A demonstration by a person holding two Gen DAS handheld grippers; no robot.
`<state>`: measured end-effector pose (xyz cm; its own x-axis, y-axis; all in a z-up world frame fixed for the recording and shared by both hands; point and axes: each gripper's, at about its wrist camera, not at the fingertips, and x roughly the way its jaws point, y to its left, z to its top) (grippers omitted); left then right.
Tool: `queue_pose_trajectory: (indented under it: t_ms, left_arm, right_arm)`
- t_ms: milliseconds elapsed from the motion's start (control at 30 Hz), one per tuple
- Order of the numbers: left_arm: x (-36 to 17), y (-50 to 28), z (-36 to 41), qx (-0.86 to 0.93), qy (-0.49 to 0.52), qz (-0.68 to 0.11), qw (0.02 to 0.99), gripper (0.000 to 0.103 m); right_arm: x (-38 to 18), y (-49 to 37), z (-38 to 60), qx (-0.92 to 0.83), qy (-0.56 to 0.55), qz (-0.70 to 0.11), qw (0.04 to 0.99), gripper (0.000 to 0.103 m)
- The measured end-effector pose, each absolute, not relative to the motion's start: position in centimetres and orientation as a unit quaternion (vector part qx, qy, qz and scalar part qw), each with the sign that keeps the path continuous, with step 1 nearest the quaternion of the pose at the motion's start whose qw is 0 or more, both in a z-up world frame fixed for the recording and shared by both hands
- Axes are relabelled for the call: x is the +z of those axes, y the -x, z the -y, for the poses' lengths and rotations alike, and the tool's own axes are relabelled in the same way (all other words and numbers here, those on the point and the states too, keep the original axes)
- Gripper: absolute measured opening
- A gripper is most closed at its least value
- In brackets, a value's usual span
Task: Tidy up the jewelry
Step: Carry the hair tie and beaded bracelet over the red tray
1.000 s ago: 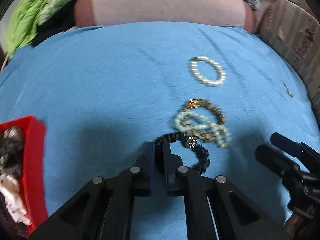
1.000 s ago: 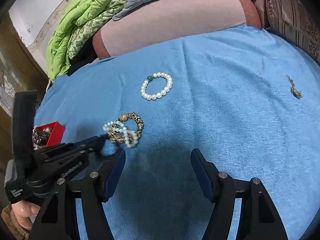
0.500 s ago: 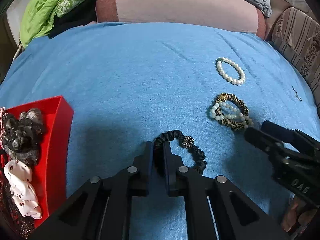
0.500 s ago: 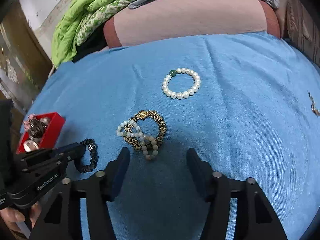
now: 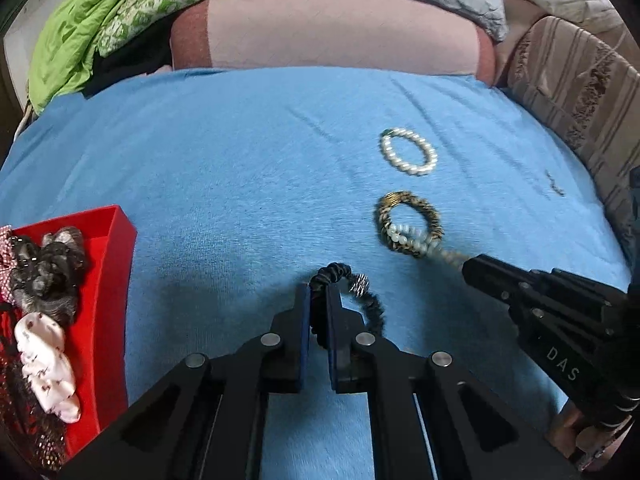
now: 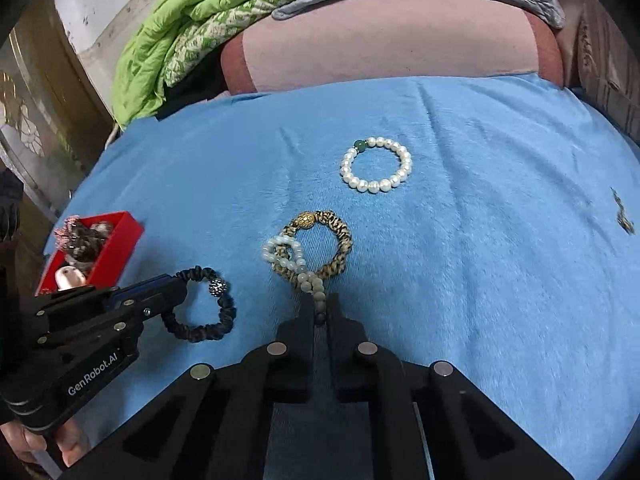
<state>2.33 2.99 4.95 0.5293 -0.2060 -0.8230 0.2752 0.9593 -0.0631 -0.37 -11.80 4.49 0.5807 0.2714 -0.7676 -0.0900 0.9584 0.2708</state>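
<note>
Blue bedspread (image 6: 500, 280) carries everything. Left tool (image 5: 318, 300) clamps the black scrunchie (image 6: 200, 308); right tool (image 6: 320, 312) pinches the pale bead bracelet (image 6: 296, 264). Lift slowly, freeing it from the leopard band (image 6: 340, 240).

Both grippers are matte black with silver round bolts; left gripper (image 6: 176, 284) reads "GenRobot.AI" (right gripper (image 5: 468, 266) says "DAS").

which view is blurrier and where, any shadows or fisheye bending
Left wrist view: white pearl bracelet and leopard-print bracelet smeared; soft shadow ahead of the left gripper. Right wrist view: sharp pearls; blue cloth bulges, corners black.
</note>
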Motion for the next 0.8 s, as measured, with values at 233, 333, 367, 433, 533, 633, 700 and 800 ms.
queue_pose_trajectory:
  t_ms: [233, 333, 367, 433, 533, 633, 700, 800]
  left_arm:
    - [7.5, 1.4, -3.7, -0.150, -0.033, -0.448, 0.881, 0.007]
    - [8.5, 3.4, -4.1, -0.146, -0.038, -0.438, 0.886, 0.007]
    - [9.0, 4.2, -4.3, -0.145, -0.038, -0.433, 0.889, 0.007]
    - [9.7, 5.3, -4.6, -0.143, -0.037, -0.424, 0.893, 0.007]
    - [10.9, 7.1, -5.0, -0.142, -0.030, -0.413, 0.899, 0.007]
    - [11.6, 8.5, -5.6, -0.141, -0.025, -0.407, 0.902, 0.007]
    - [12.1, 9.5, -6.2, -0.138, -0.022, -0.403, 0.904, 0.007]
    - [12.7, 10.8, -7.3, -0.131, -0.011, -0.399, 0.908, 0.007]
  right_arm:
    - [6.3, 3.9, 12.4, 0.098, -0.111, -0.441, 0.885, 0.007]
    - [7.0, 5.5, 12.3, 0.081, -0.097, -0.441, 0.888, 0.007]
    - [7.4, 6.2, 12.0, 0.069, -0.082, -0.443, 0.890, 0.007]
    - [7.9, 7.2, 11.7, 0.059, -0.068, -0.441, 0.893, 0.007]
    - [8.7, 8.9, 11.1, 0.049, -0.055, -0.438, 0.896, 0.007]
    - [9.4, 10.4, 10.6, 0.053, -0.051, -0.434, 0.898, 0.007]
    - [9.9, 11.3, 10.2, 0.056, -0.050, -0.431, 0.899, 0.007]
    - [10.7, 12.4, 9.3, 0.063, -0.045, -0.426, 0.902, 0.007]
